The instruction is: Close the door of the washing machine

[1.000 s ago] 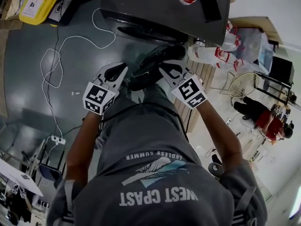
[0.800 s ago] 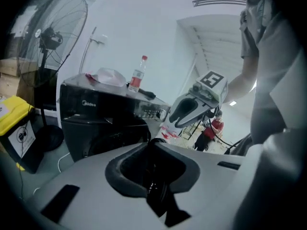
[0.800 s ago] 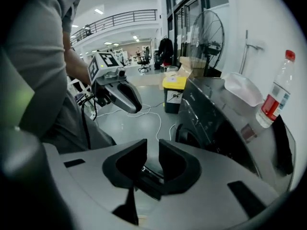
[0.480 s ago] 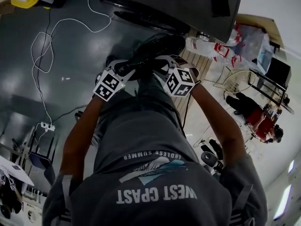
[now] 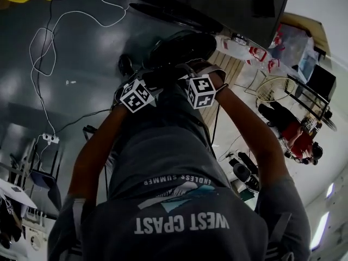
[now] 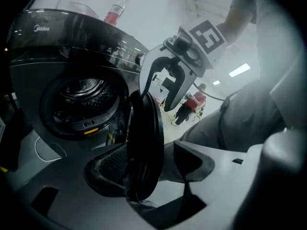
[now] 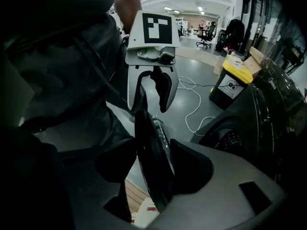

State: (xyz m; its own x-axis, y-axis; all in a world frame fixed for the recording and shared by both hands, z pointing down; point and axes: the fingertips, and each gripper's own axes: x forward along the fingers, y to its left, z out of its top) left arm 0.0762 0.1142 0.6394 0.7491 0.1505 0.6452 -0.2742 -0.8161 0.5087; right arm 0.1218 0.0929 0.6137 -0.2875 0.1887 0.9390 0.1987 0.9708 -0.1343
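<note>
The dark washing machine (image 6: 48, 47) stands with its drum (image 6: 81, 104) exposed. Its round door (image 6: 144, 143) is swung out, edge-on to both gripper views. My left gripper (image 6: 151, 164) straddles the door's rim; its jaws are opening and the right pad stands clear of the rim. My right gripper (image 7: 153, 164) straddles the rim of the same door (image 7: 151, 152) from the other side, its jaws also opening. In the head view the left gripper (image 5: 142, 83) and the right gripper (image 5: 187, 78) meet at the door (image 5: 182, 48) above the person's knees.
A plastic bottle (image 6: 115, 11) stands on the machine's top. A white cable (image 5: 41, 48) and a power strip (image 5: 49, 138) lie on the grey floor at left. A yellow-lidded bin (image 7: 232, 83) stands beside the machine. Wrapped bottle packs (image 5: 244, 61) and a wire basket (image 5: 277, 88) sit at right.
Both grippers have sunk from in front of the person down to the door, drawing closer together. Their jaws have gone from shut to spread around the door's rim.
</note>
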